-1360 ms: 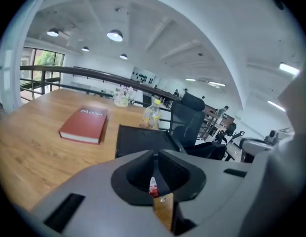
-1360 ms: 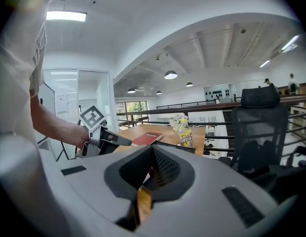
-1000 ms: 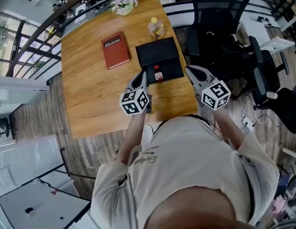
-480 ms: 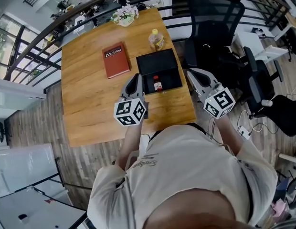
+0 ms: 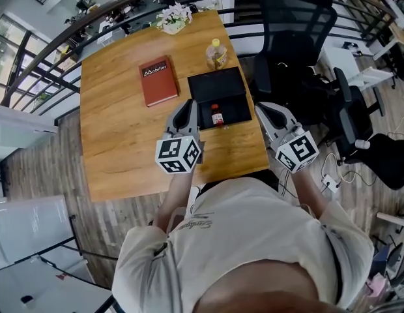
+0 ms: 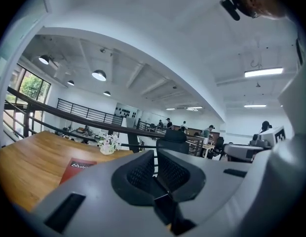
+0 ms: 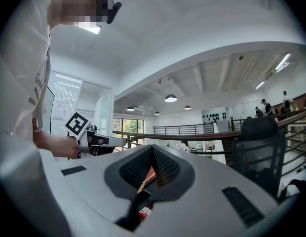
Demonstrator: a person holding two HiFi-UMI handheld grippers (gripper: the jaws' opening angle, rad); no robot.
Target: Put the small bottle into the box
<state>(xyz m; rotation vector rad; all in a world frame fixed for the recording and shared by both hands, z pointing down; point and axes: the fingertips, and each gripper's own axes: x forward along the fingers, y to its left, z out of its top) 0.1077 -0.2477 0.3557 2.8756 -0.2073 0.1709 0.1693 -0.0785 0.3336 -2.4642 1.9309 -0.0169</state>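
The small bottle (image 5: pixel 217 117), red-capped with a red label, lies inside the open black box (image 5: pixel 238 113) near the table's right edge. In the head view my left gripper (image 5: pixel 187 105) hovers just left of the box, jaws shut and empty. My right gripper (image 5: pixel 260 107) hangs just right of the box, past the table's edge, also shut with nothing held. In the left gripper view my left gripper (image 6: pixel 154 167) points level across the room. In the right gripper view my right gripper (image 7: pixel 152 149) shows the bottle (image 7: pixel 144 211) low in the slot behind its shut tips.
A red book (image 5: pixel 158 81) lies left of the box on the wooden table (image 5: pixel 124 135). A yellow drink bottle (image 5: pixel 216 53) stands behind the box, and a flower pot (image 5: pixel 173 17) at the far edge. Black office chairs (image 5: pixel 296 18) stand to the right.
Both grippers have lifted up from the table beside the box and levelled out. The bottle stays in the box.
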